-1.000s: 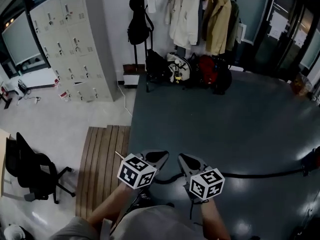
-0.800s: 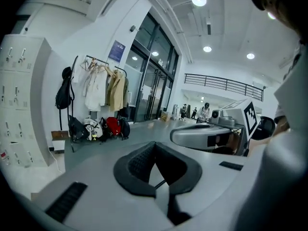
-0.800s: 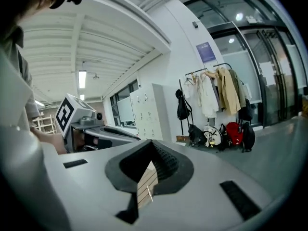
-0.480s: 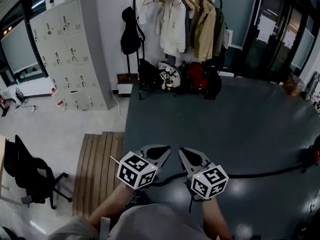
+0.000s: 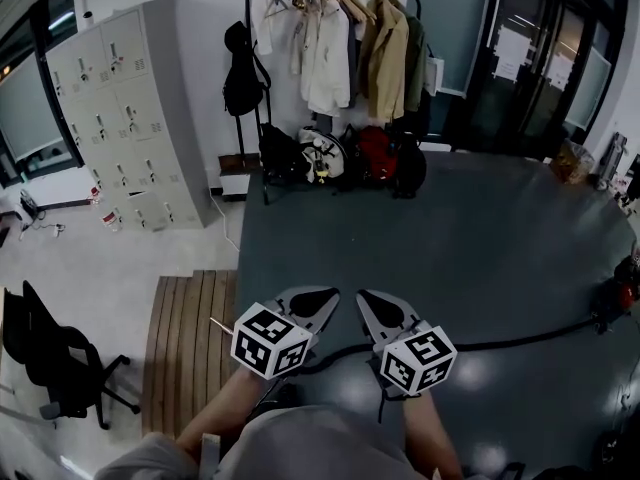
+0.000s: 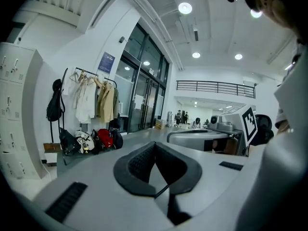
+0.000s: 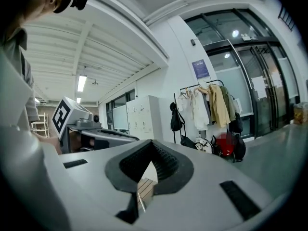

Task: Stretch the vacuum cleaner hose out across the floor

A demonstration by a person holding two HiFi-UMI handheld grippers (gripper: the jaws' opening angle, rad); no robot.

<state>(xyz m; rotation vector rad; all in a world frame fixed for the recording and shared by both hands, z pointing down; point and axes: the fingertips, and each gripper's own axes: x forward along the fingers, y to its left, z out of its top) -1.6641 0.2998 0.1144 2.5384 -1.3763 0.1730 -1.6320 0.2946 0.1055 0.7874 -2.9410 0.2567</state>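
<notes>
I see both tongs clenched on nothing, left gripper [image 5: 322, 300] and right gripper [image 5: 368, 303] side by side, near level. The black hose [image 5: 520, 341] lies on the dark floor [image 5: 480, 238] beneath them, trailing away right of the right gripper.

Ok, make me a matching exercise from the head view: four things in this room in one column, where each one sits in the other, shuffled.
Things:
1. lockers
2. office chair
3. hose
4. red bag

Places:
A. under the coat rack
B. lying across the dark floor toward the right edge
C. upper left, standing tall
D. lower left, on the pale floor

Pairs: 1-C, 2-D, 3-B, 4-A
</notes>
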